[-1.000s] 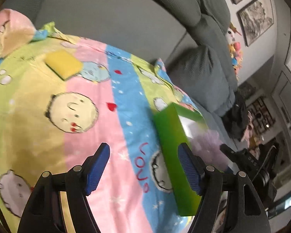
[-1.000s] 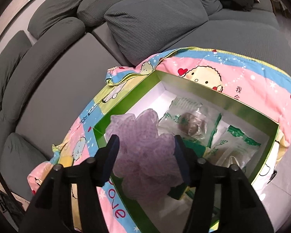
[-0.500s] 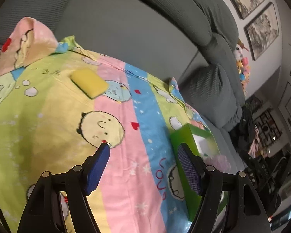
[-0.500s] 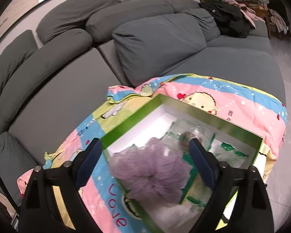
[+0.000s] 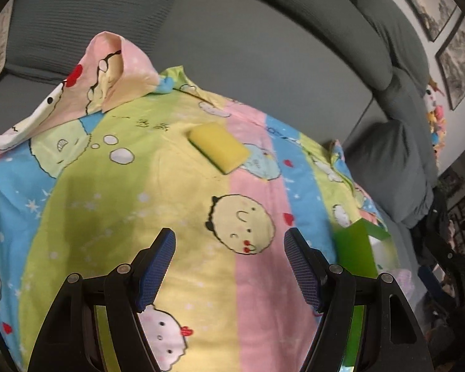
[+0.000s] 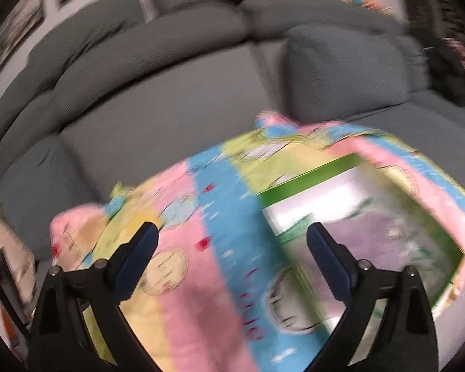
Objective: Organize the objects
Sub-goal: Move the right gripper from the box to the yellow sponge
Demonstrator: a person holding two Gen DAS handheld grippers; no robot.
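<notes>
Here, each item is listed as it is seen.

Setting: a striped cartoon-print sheet is spread over the seat of a grey sofa; one corner of the sheet is bunched up at the far left in the left wrist view.

Left gripper: it is held above the sheet, pointing down at a slant. The jaws are set apart and nothing is seen between them; only the printed fabric shows in the gap.

Right gripper: it is seen over the sheet in a heavily blurred picture. The jaws have just been opening and are spread wide, with nothing between them.

Yellow sponge: it is laid flat on the sheet, beyond the left gripper's fingertips and well apart from them, near the far edge of the cloth. It is touched by neither gripper.

Green box: it is set open on the sheet, at the right of the right wrist view, behind and beside the right-hand finger of the right gripper. In the left wrist view only one green corner is seen at the right edge.

Purple mesh puff: it is seen lying inside the green box, apart from the gripper's pads. Pale packets with green print appear next to it in the box, but the blur keeps them from being made out.

Background: framed pictures are hung on the wall above the sofa.
</notes>
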